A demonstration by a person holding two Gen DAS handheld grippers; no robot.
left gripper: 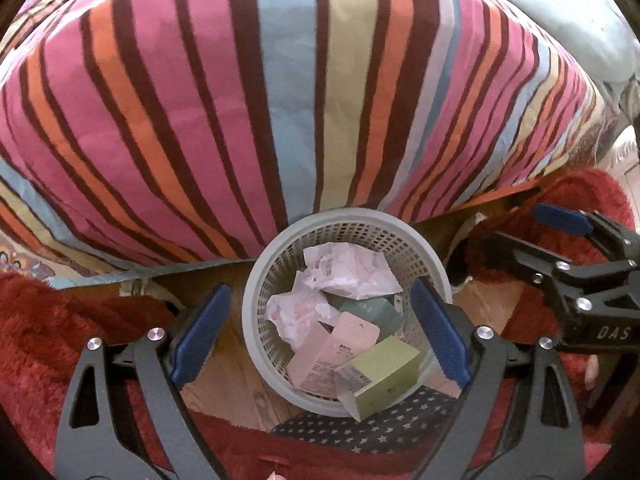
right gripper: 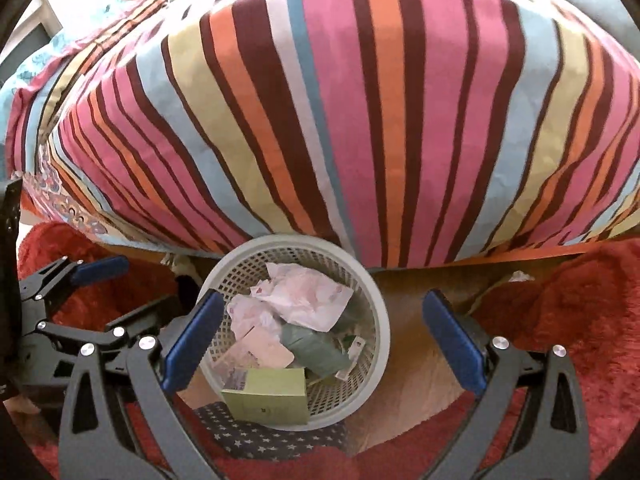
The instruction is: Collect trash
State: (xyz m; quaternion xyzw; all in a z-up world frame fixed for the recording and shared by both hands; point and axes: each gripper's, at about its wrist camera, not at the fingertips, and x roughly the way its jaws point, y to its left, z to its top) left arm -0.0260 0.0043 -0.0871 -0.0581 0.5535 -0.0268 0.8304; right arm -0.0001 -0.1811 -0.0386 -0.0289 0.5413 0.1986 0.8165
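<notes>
Both my grippers hang over the basket [left gripper: 256, 280] with jaws spread wide and nothing between them: my left gripper [left gripper: 320, 336] and my right gripper [right gripper: 320, 340]. The green box [left gripper: 380, 372] leans on the near rim and could tip out if a finger clips it. Behind, the striped bedcover [left gripper: 240, 100] overhangs the far rim and could snag

Both wrist cameras look steeply down, near, side by side, at bed edge; share mesh wastebasket [left gripper: 256, 280] [right gripper: 382, 320], striped bedspread [left gripper: 200, 100] [right gripper: 360, 100].
</notes>
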